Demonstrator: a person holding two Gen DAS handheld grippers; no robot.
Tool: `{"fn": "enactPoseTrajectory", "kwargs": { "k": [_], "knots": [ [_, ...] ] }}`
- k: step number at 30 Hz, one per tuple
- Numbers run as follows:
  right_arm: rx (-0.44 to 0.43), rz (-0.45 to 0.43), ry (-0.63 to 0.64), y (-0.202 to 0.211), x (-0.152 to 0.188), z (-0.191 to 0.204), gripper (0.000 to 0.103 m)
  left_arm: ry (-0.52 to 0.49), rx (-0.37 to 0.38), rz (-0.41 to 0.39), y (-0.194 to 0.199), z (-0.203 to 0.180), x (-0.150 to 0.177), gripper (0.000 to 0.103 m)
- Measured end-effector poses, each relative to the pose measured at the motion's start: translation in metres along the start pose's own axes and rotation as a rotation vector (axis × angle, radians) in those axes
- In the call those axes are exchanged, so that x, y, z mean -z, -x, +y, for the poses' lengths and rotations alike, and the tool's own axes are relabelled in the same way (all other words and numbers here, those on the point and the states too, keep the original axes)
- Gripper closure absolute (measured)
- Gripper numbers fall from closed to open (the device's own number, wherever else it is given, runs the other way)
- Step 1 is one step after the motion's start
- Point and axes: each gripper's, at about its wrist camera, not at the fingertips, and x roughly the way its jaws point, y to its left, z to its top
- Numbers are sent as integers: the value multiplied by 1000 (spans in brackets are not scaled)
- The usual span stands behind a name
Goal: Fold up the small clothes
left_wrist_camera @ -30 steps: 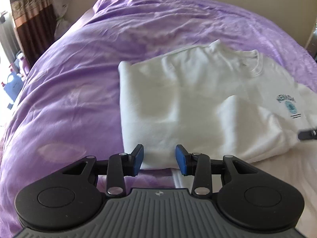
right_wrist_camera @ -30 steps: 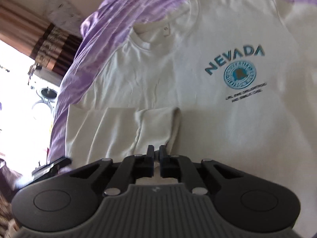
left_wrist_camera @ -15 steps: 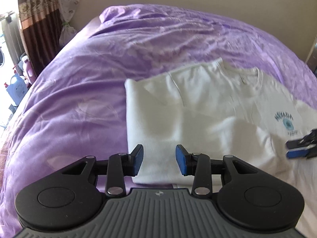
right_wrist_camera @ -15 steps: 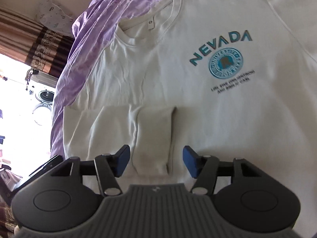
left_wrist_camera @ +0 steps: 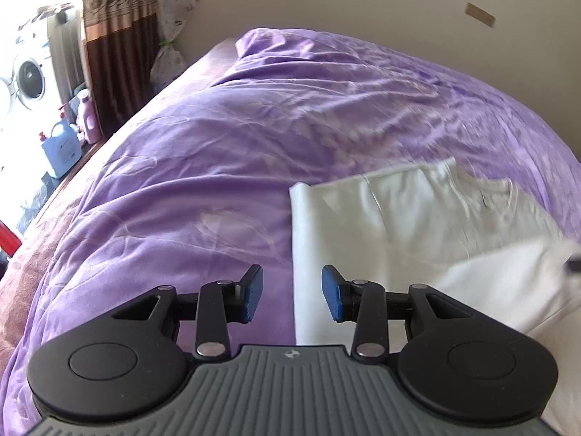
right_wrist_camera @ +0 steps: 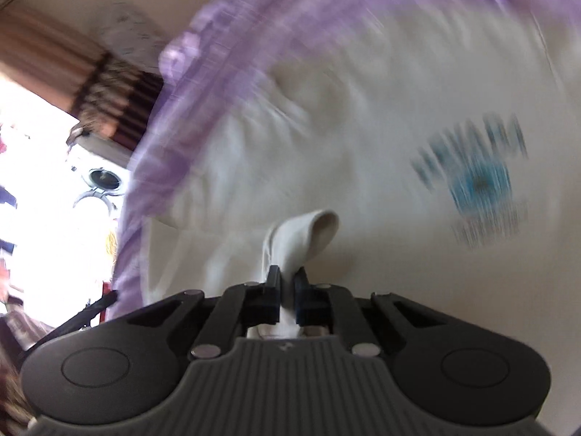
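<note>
A white long-sleeved shirt (left_wrist_camera: 417, 225) lies on the purple bed cover (left_wrist_camera: 218, 145), its left side folded in to a straight edge. My left gripper (left_wrist_camera: 292, 283) hovers open over that folded edge, nothing between its blue pads. In the blurred right wrist view the shirt (right_wrist_camera: 363, 127) shows its blue chest print (right_wrist_camera: 475, 178). My right gripper (right_wrist_camera: 287, 279) is shut on the sleeve end (right_wrist_camera: 308, 232), which loops up out of the jaws, lifted off the shirt's body.
The bed's left edge drops to a floor with a blue jug and bottles (left_wrist_camera: 61, 149). A washing machine (left_wrist_camera: 25, 76) and a brown patterned curtain (left_wrist_camera: 116, 36) stand beyond. A beige wall (left_wrist_camera: 363, 0) runs behind the bed. Purple cover spreads left of the shirt.
My right gripper opened over the folded sleeve end, then shut on it and lifted it. My left gripper drew back and up to the left, staying open.
</note>
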Motion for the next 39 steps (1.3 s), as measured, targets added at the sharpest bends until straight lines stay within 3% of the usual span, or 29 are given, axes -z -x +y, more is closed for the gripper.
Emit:
{"fn": "enactPoseTrajectory", "kwargs": {
  "k": [5,9,12,15,20,23,29,32,35,37,39],
  "knots": [
    [-31,-147,234,60,-41,83,101,64,24,-8,-2,6,-9,58],
    [-50,-286,277,117,-69,103,102,90,62,-8,-7,6,-13,58],
    [-7,-344,245,143,-81,84,101,99,94,5,-16,2,-14,58],
    [88,-348,176,142,-84,39,101,124,132,36,-32,-3,-13,58],
    [219,-172,7,85,-75,-70,101,232,196,85,-65,-8,-9,55],
    [244,-150,-63,64,-65,-112,102,270,219,96,-84,-15,-14,47],
    [230,-158,-66,66,-54,-129,101,329,206,113,-129,-29,-25,47],
    [221,-159,-51,72,-56,-126,101,331,163,141,-149,-34,-23,59],
    [192,-189,-10,85,-56,-120,102,268,109,145,-157,-38,-19,72],
    [172,-240,31,93,-60,-117,102,258,105,149,-159,-37,-19,74],
    [215,-237,31,92,-62,-125,102,254,100,154,-160,-35,-19,75]
  ]
}}
